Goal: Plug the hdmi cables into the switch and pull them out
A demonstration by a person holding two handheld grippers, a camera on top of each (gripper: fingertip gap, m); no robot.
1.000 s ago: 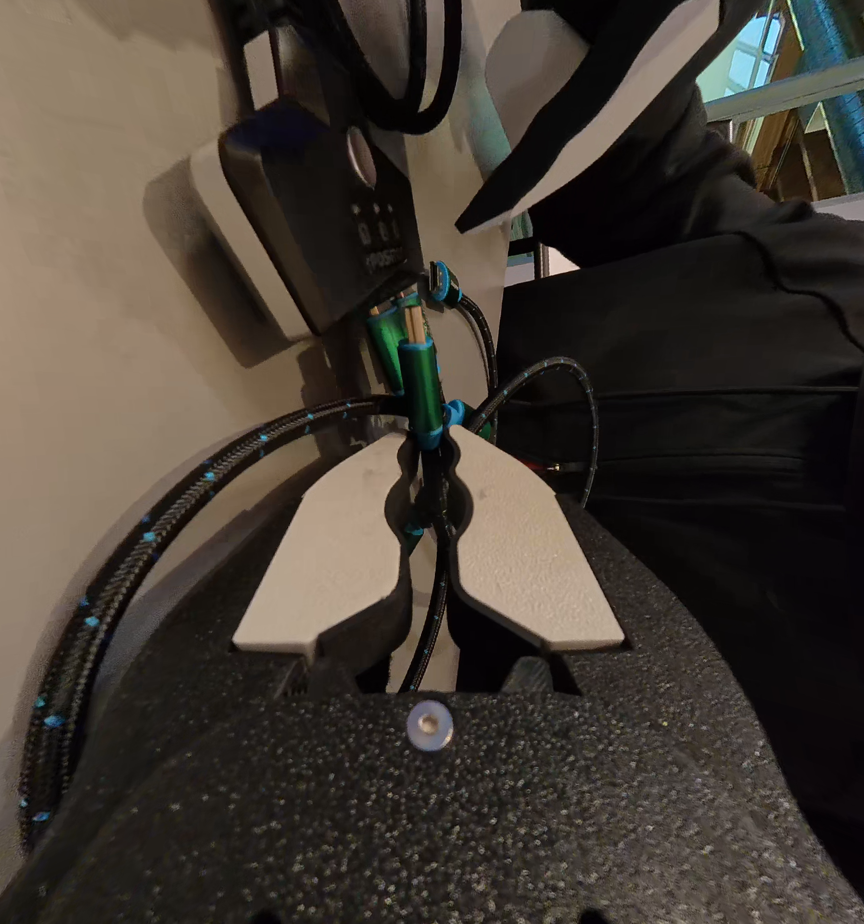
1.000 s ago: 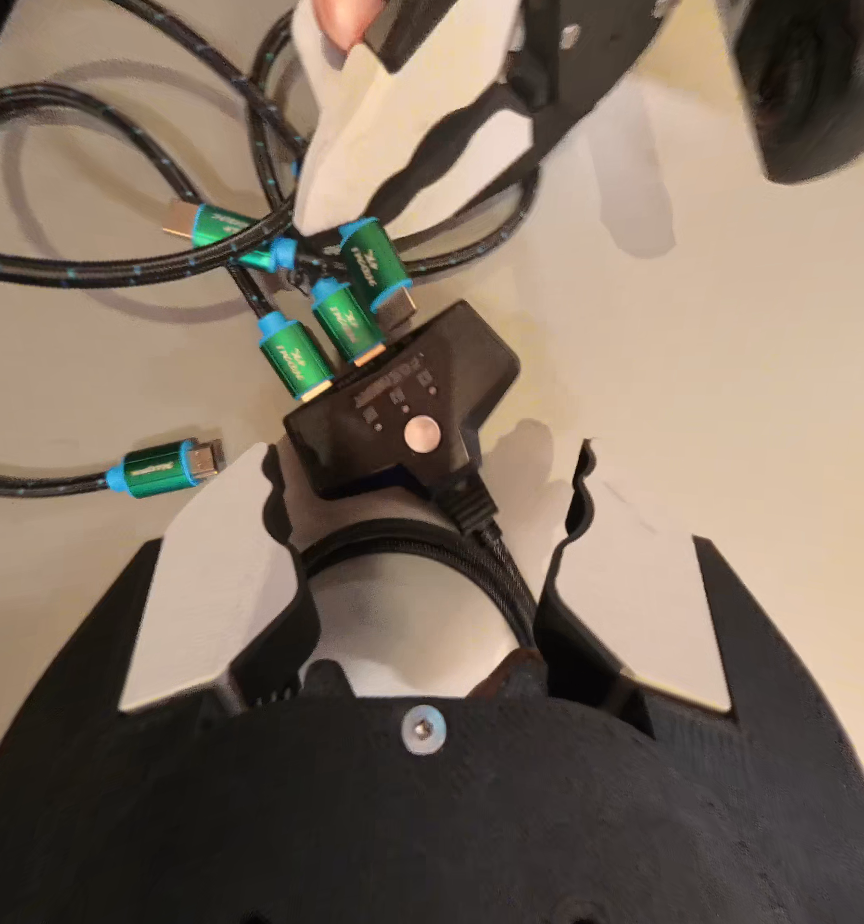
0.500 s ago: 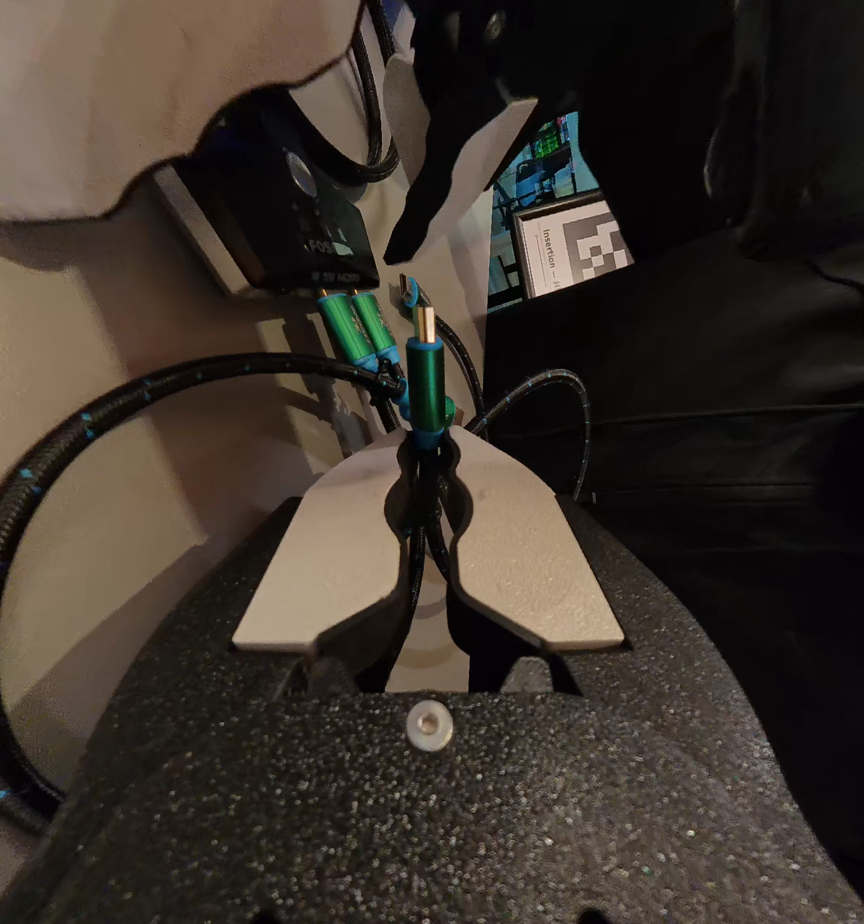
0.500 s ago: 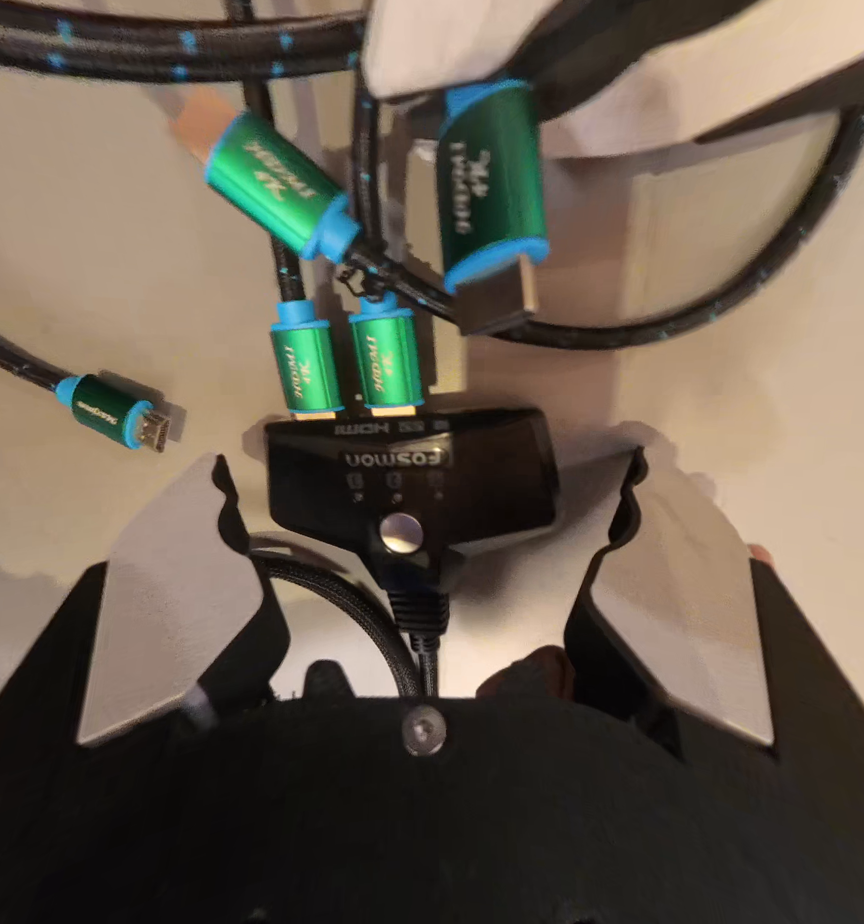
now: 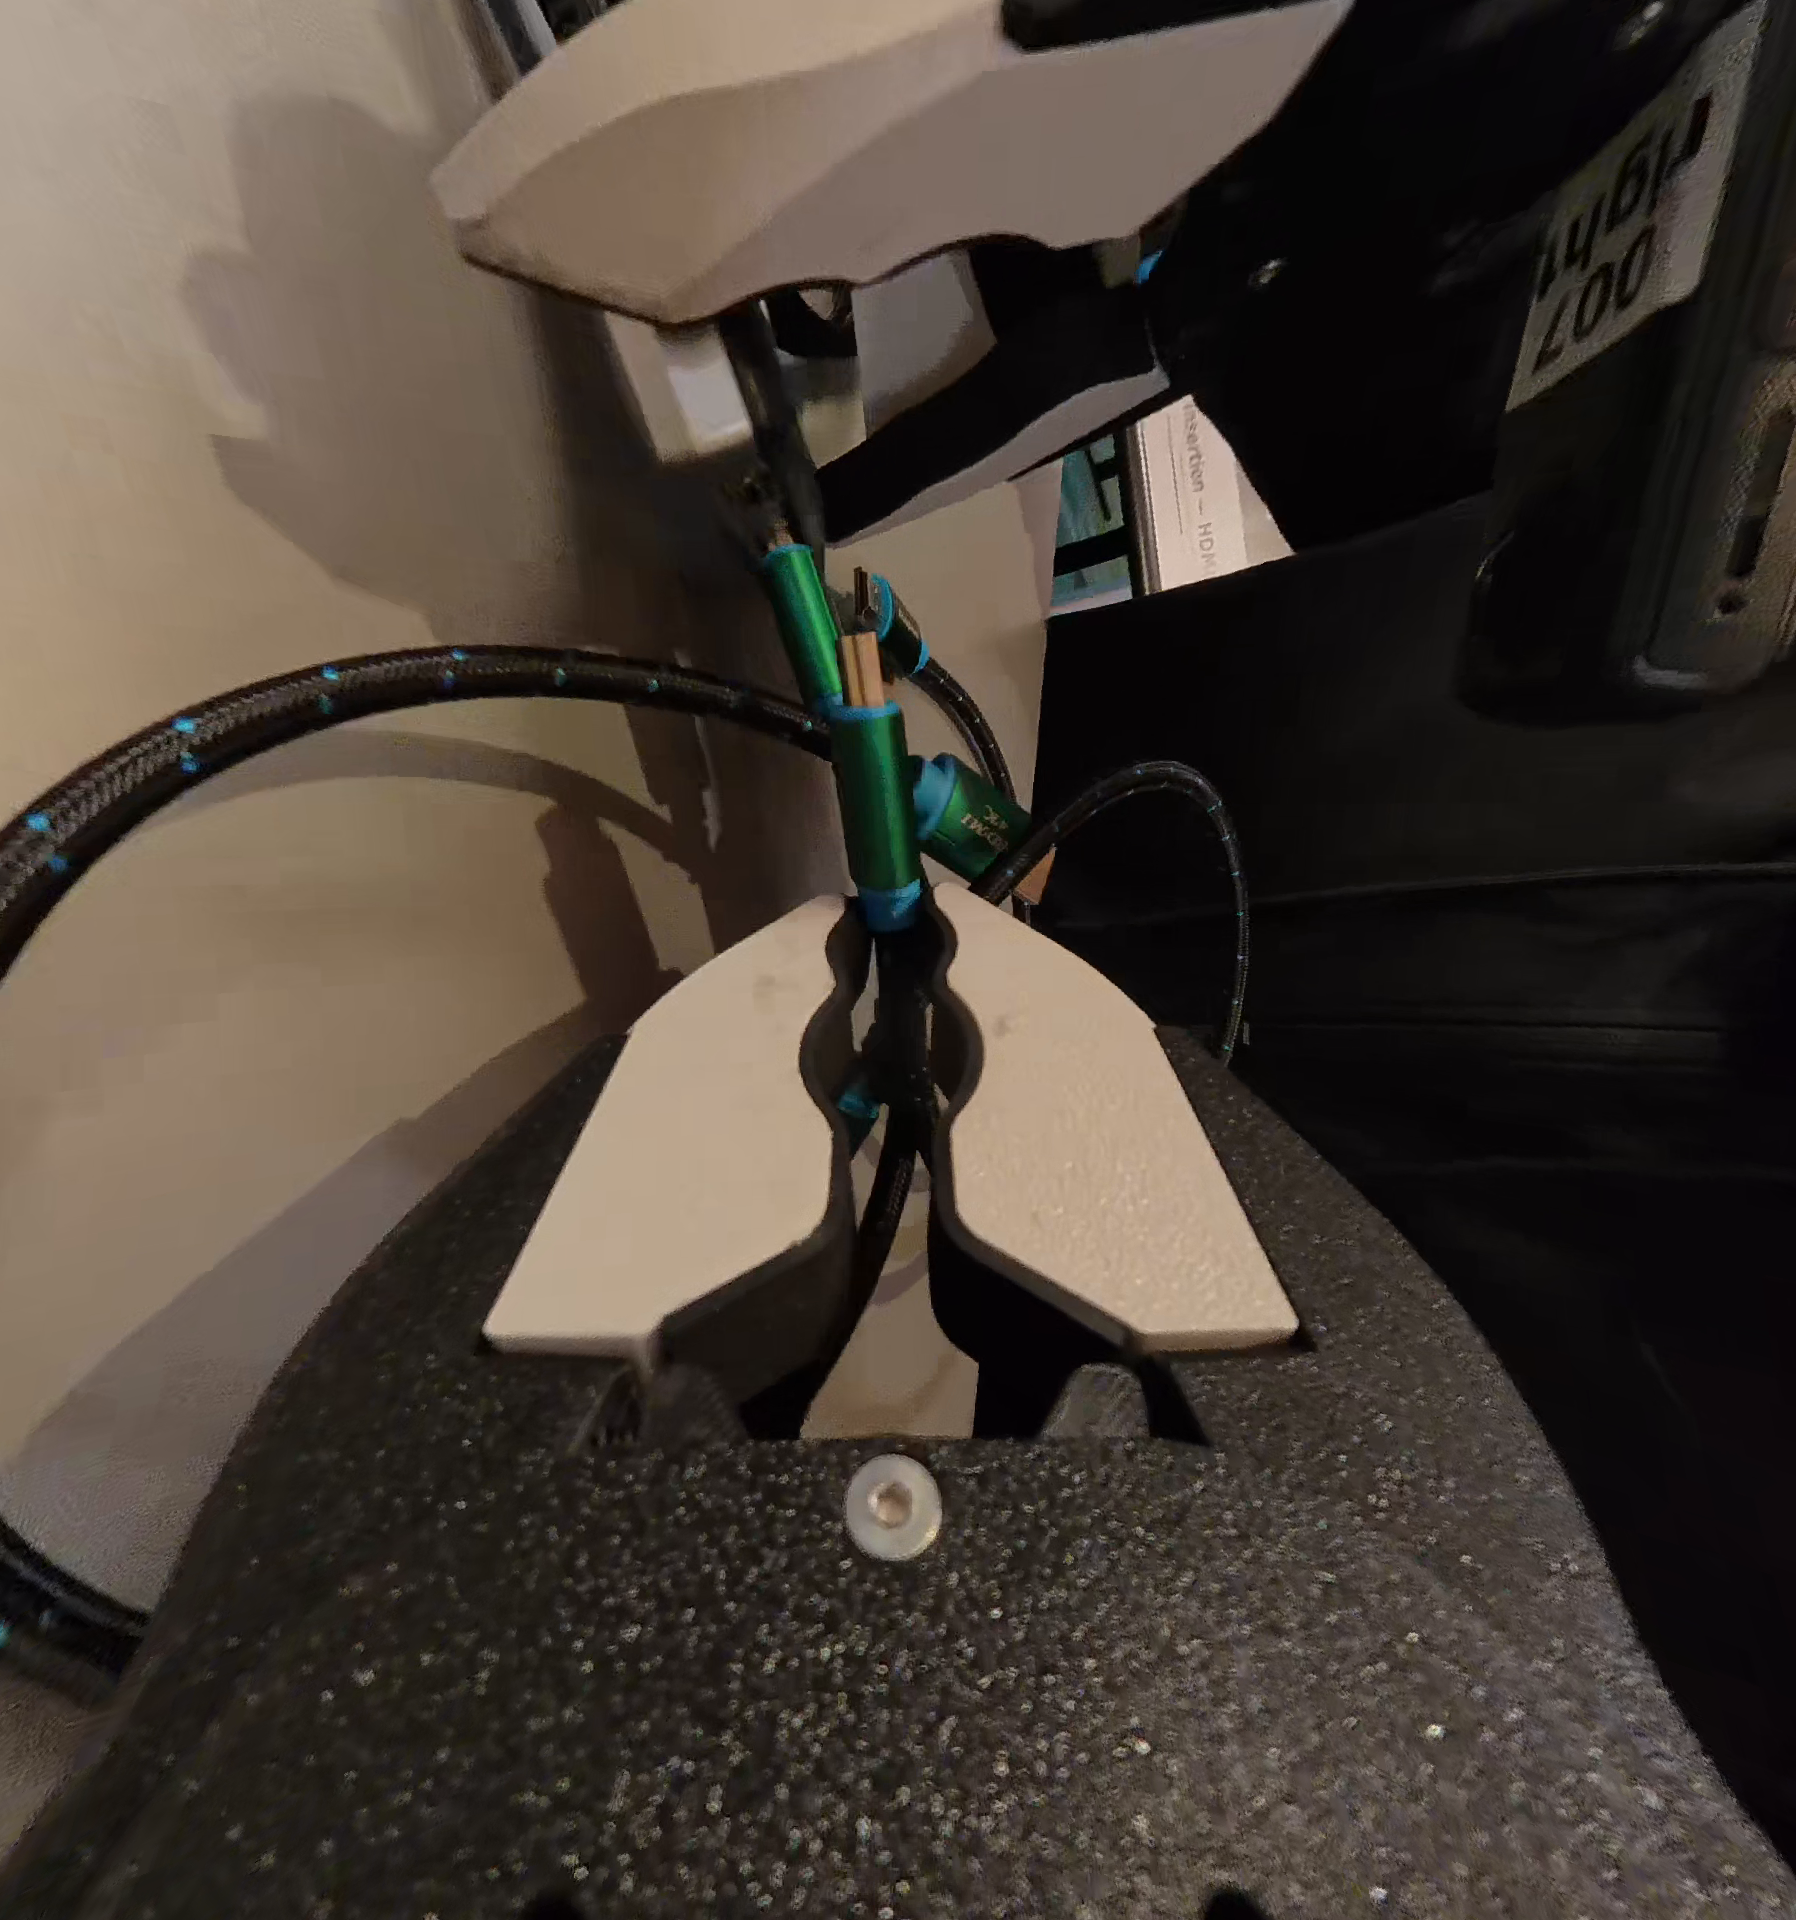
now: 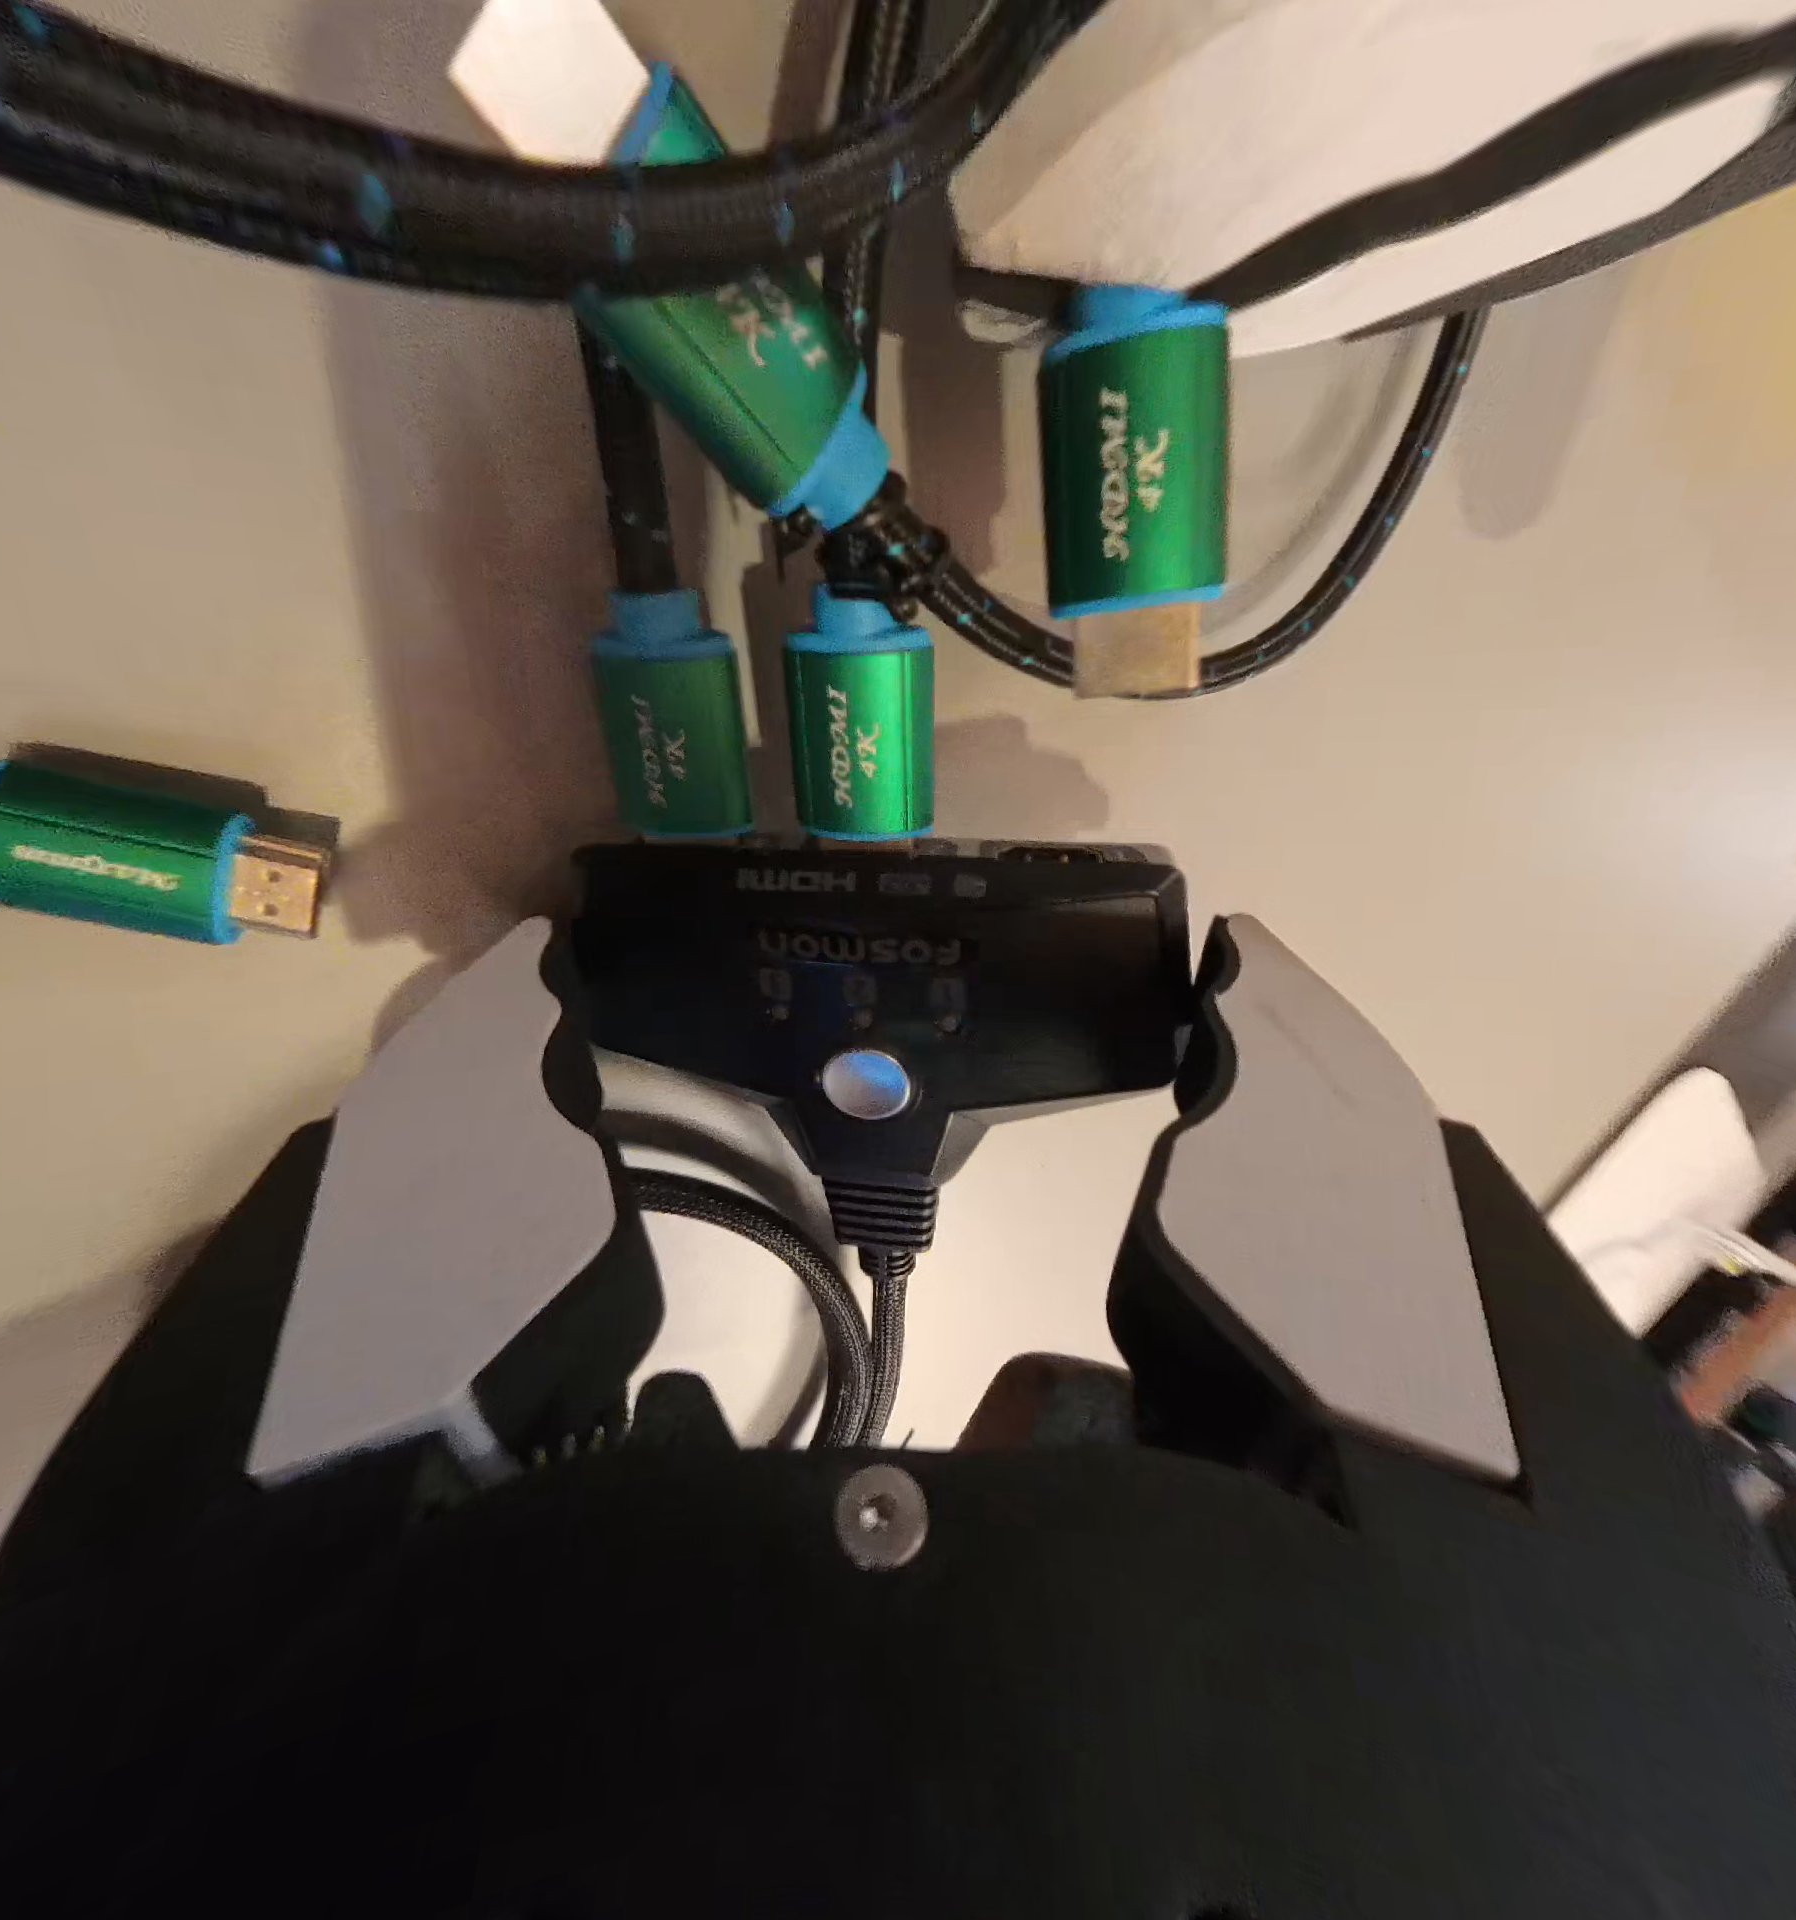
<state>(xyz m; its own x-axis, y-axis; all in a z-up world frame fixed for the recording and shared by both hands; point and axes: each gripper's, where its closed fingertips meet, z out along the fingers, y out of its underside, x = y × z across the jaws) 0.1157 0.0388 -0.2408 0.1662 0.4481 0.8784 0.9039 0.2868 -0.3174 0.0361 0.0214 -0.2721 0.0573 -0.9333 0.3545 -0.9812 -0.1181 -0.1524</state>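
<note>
Right wrist view: the right claw (image 6: 878, 961) now clamps the black switch (image 6: 873, 961) on the counter (image 6: 198, 468), having stood open around it before. Five green plugs show: two seated (image 6: 670, 748), two loose, and one (image 6: 1133, 468) gripped by the clenched left claw (image 5: 892, 914), with braided cable (image 6: 250, 177) crossing above.

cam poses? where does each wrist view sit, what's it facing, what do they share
Left wrist view: rides the left tool, facing along its fingers at the held HDMI plug; right tool and a dark sleeve beyond.
Right wrist view: rides the right tool, looking down at the black switch on the beige table; its fingers flank it.
Shared: held plug, both tools.
</note>
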